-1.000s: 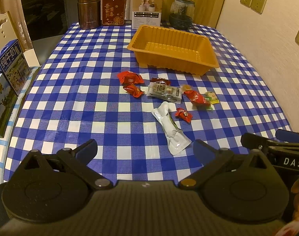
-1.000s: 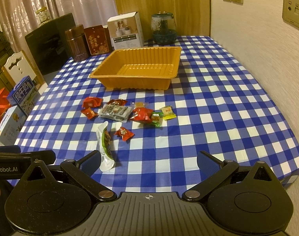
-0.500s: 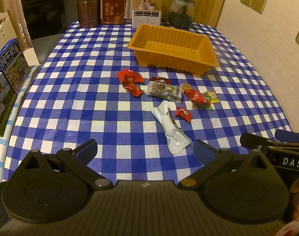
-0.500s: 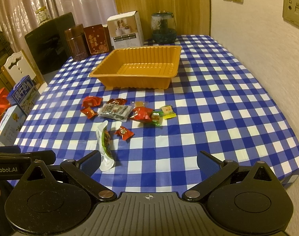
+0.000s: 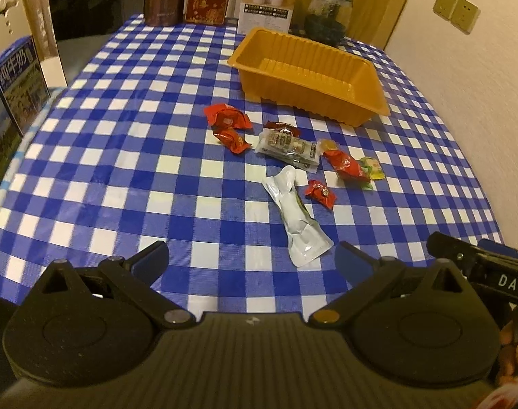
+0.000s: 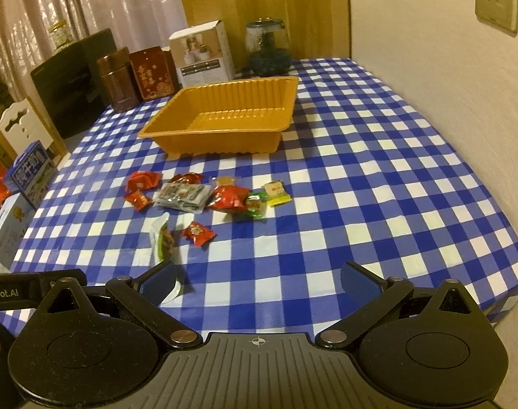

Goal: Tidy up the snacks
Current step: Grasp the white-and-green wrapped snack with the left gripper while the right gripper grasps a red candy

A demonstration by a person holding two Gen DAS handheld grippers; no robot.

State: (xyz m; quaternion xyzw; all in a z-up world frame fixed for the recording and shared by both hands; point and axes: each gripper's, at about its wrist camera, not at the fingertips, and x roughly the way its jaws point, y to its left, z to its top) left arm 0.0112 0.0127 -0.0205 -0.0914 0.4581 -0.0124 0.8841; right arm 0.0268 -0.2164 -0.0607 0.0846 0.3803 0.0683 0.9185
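An empty orange plastic tray (image 5: 374, 100) (image 6: 224, 138) stands on the blue checked tablecloth. In front of it lie several snacks: red wrapped candies (image 5: 226, 117) (image 6: 141, 180), a clear packet (image 5: 287, 146) (image 6: 182, 196), a long white pouch (image 5: 296, 218) (image 6: 163, 238), a small red candy (image 5: 322, 192) (image 6: 197, 233), a red pack (image 5: 344, 167) (image 6: 228, 197) and a yellow-green sweet (image 5: 373, 170) (image 6: 276, 194). My left gripper (image 5: 252, 259) is open and empty, short of the white pouch. My right gripper (image 6: 259, 281) is open and empty, its left finger over the pouch's near end.
A brown canister (image 6: 117, 83), a red tin (image 6: 153, 75), a white box (image 6: 202, 56) and a glass jar (image 6: 267, 49) stand at the table's far edge. Milk cartons (image 5: 16, 85) stand left of the table. A wall runs along the right.
Both grippers have moved forward and slightly lower toward the snacks. The snacks and tray have not moved. Both grippers stay open.
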